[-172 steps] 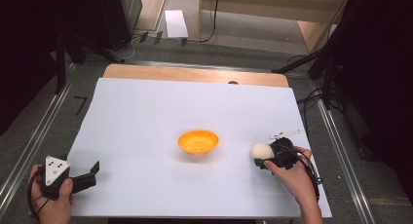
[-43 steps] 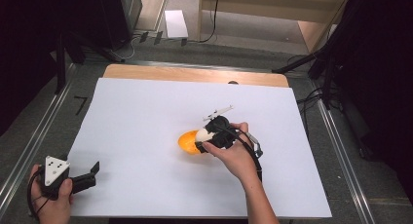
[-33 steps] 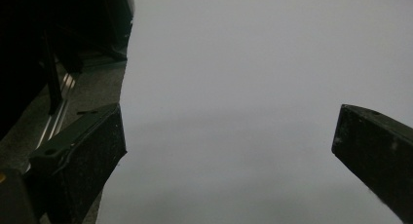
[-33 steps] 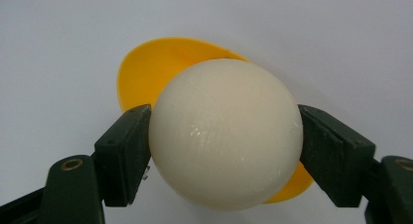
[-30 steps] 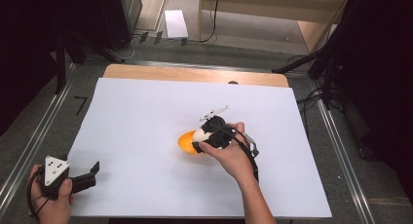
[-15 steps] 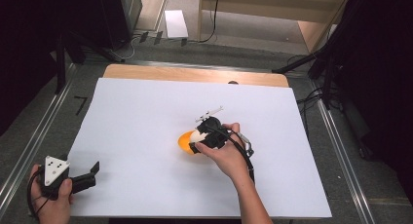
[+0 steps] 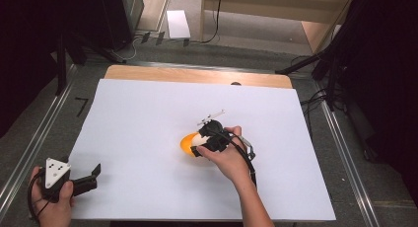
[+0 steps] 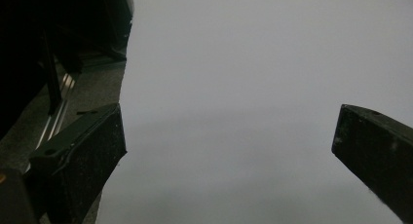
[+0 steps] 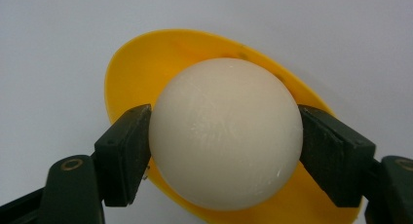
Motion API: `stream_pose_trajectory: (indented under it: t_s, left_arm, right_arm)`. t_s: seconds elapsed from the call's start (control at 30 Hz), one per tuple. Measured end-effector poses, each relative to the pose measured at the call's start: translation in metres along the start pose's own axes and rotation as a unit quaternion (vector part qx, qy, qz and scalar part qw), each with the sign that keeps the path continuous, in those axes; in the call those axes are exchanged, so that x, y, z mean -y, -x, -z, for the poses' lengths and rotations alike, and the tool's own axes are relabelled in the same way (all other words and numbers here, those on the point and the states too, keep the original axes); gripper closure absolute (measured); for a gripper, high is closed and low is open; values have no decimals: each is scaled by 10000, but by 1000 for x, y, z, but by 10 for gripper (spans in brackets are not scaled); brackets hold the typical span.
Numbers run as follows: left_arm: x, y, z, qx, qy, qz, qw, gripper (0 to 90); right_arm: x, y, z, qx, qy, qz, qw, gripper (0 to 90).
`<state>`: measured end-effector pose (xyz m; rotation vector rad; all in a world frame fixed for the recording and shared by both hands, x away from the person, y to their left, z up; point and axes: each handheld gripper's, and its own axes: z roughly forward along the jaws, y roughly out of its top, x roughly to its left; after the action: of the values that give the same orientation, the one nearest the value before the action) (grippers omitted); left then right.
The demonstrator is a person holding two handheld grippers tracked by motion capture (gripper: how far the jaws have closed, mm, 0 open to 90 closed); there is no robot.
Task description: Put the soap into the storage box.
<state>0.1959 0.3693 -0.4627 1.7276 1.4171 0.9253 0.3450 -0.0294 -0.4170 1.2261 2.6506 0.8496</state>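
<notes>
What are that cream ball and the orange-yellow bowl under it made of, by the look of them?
The ball looks like a smooth, matte solid, perhaps plastic or foam: an even cream surface with a soft sheen and a few faint scuffs. The jaws pressing its sides leave no dent that I can see. The bowl looks like thin moulded plastic: one uniform glossy colour and a fine, even rim.

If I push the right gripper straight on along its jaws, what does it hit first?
Probably the yellow bowl: the right gripper, shut on the white ball, points right at its inside. How close the ball already sits to the bowl is unclear.
</notes>
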Motion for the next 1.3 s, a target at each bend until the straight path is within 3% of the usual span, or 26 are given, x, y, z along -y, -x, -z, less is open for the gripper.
stream_pose_trajectory:
  t_s: [0.4, 0.77, 1.3]
  left_arm:
    - [0, 0, 0, 2, 1, -3, 10000, 0]
    - [0, 0, 0, -1, -2, -7, 10000, 0]
    - [0, 1, 0, -11, -15, -27, 10000, 0]
  right_arm:
    - [1, 1, 0, 20, -26, -88, 10000, 244]
    - [5, 5, 9, 3, 96, -168, 9998, 142]
    - [15, 18, 25, 46, 287, -281, 9992, 131]
